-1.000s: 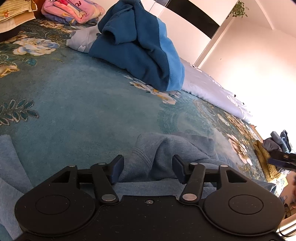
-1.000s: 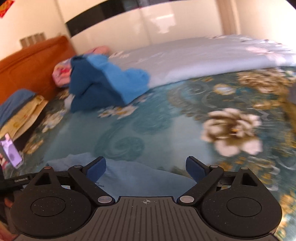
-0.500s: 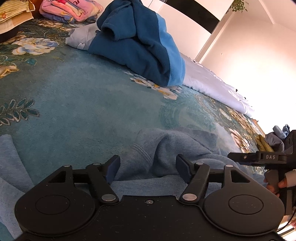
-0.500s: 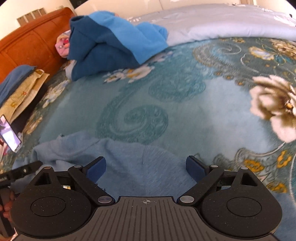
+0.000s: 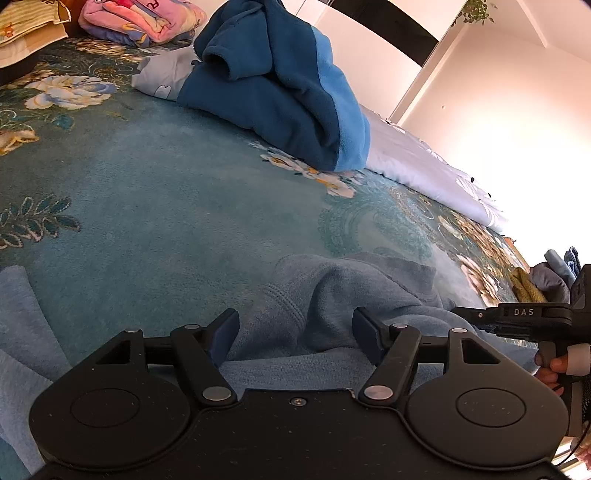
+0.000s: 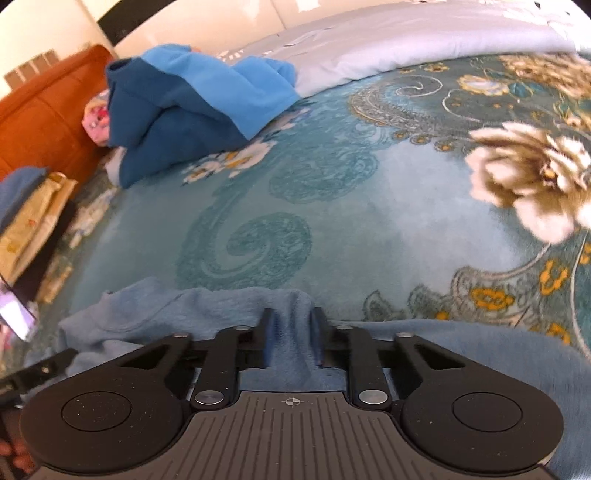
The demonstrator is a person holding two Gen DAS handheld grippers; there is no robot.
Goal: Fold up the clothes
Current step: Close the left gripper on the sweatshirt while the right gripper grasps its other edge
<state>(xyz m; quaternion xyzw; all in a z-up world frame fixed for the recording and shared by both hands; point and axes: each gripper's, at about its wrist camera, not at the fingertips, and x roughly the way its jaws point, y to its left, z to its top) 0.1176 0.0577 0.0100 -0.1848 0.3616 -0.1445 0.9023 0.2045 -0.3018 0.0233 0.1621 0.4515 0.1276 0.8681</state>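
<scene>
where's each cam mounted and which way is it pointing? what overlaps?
Left wrist: on the left claw, looking down along open fingers over the light blue garment and floral blanket; the right claw and a hand show at right.
Right wrist: on the right claw, angled down, jaws closing with a garment fold between them; the left claw's tip shows at lower left.
Shared: garment, blanket, dark blue fleece pile.

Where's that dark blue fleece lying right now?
The dark blue fleece lies bunched at the far end of the teal floral blanket, against the pale quilt, with pink folded bedding beside it.
</scene>
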